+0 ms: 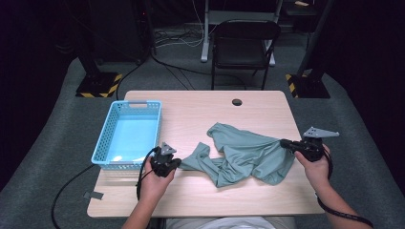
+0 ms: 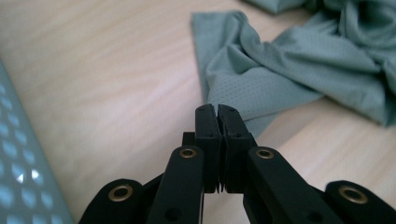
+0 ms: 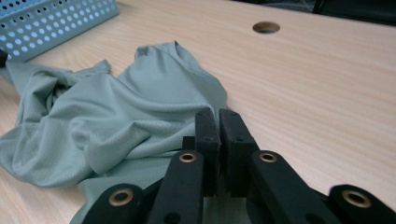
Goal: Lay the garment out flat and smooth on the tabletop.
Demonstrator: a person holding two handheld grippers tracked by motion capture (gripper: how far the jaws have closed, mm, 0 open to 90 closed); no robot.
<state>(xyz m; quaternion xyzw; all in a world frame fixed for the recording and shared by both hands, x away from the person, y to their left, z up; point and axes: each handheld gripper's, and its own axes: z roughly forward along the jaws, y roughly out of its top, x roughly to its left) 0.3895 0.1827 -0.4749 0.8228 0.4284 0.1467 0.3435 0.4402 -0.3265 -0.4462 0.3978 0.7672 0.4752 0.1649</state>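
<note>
Grey-green mesh shirt [image 1: 243,155]: crumpled, centre-right of the wooden table [image 1: 200,107], stretched between both tools. Left gripper [image 1: 179,163]: jaws closed on the shirt's left end, near the table's front edge. Right gripper [image 1: 284,142]: jaws clamped on the shirt's right edge. Blue perforated basket [image 1: 128,133]: at left, beside the left gripper. Black chair [image 1: 244,45]: beyond the far edge.

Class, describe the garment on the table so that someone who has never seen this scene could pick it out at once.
Start at the light wooden table. Right of the blue perforated basket lies a crumpled grey-green shirt, stretched between the left gripper and the right gripper. It is the table's one soft, creased thing, of fine mesh fabric.
</note>
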